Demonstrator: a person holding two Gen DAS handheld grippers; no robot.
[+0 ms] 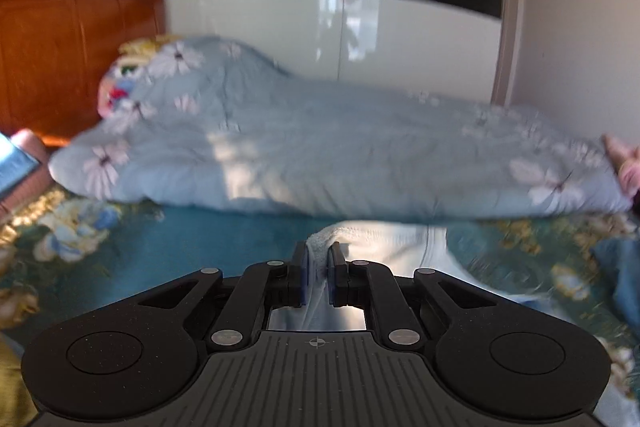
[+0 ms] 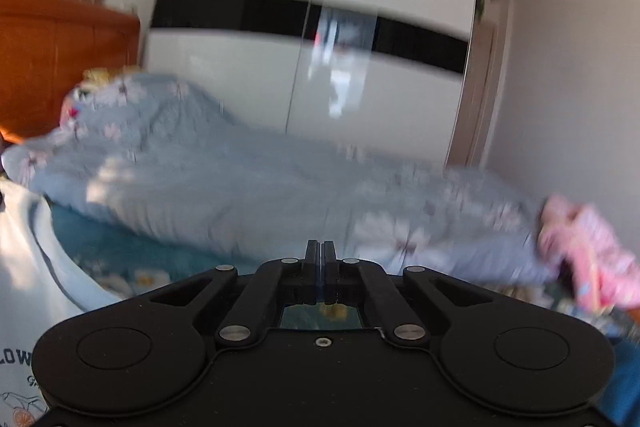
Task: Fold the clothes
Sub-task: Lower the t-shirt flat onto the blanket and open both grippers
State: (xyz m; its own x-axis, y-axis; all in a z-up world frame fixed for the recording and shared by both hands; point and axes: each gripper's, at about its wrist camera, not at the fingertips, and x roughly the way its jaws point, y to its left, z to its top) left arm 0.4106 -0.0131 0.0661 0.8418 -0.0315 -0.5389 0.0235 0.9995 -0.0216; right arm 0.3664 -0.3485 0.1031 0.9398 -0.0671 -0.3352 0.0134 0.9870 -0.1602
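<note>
**Fig.: Both tongs over the bed, white garment pinched on the left**

Left tongs (image 1: 318, 259): jaws nearly together, pinching a fold of the white garment (image 1: 384, 247). The cloth bunches up between the pads, w/ a fuzzy edge just ahead of the tips, and spreads off to the right of the tongs onto the bed (image 1: 224, 239).

Right tongs (image 2: 321, 259): jaws pressed together, pads touching; nothing visible between them. The same white garment (image 2: 24, 267) lies well to the left of these tongs, w/ printed lettering and a small drawing near its lower part; text too cropped to read.

Beyond both tongs: a pale blue quilt (image 1: 320, 147) w/ white flowers, heaped across the bed from left to right. Bed cover is teal w/ a floral print. A pink cloth (image 2: 588, 259) sits far right of the right tongs, at the quilt's end. Behind the quilt: a white wardrobe (image 1: 280, 19) w/ a black band. An orange wooden headboard (image 1: 72, 51) stands far left. Both views are blurred.
</note>
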